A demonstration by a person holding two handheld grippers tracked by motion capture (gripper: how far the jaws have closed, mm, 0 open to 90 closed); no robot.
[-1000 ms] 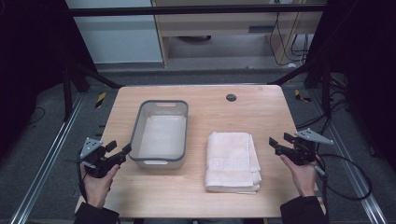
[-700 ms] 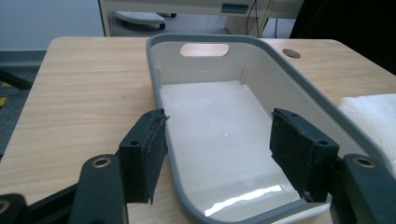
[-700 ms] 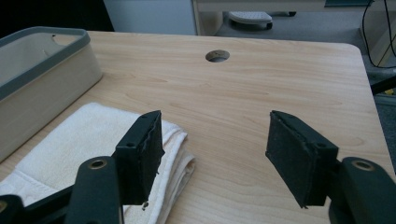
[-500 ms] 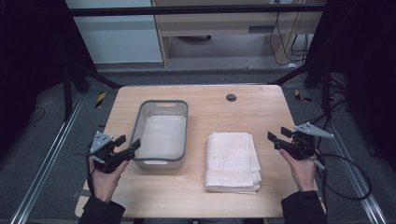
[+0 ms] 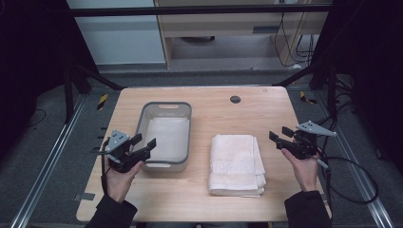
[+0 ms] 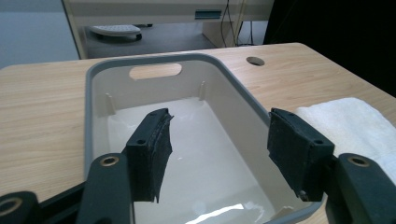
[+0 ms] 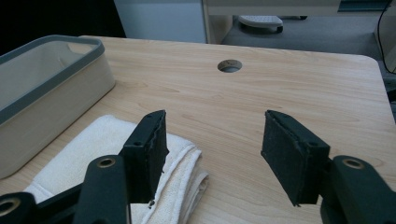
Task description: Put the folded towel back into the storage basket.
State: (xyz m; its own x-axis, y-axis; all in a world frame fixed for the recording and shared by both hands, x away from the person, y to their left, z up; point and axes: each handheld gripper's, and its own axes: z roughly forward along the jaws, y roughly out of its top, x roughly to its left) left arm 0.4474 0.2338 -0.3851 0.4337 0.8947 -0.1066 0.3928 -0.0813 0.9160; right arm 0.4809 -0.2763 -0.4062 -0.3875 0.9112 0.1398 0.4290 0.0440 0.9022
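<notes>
Handle slot (image 6: 155,71) of the empty bin (image 6: 93,74) shows best from the left gripper (image 6: 219,149).

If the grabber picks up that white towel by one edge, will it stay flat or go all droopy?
Probably droopy. The towel is soft cloth folded in layers, so lifted by one edge it would likely sag and unfold. It looks thick and fluffy, so probably light and not slippery. It lies flat on the table, so it shouldn't roll.

A: Is there any writing, label, brand or number to read anywhere here?

B: No, nothing legible. The grey-rimmed tub (image 5: 164,135), the folded white towel (image 5: 236,164) and the wooden table (image 5: 214,107) all carry no readable marks.
</notes>
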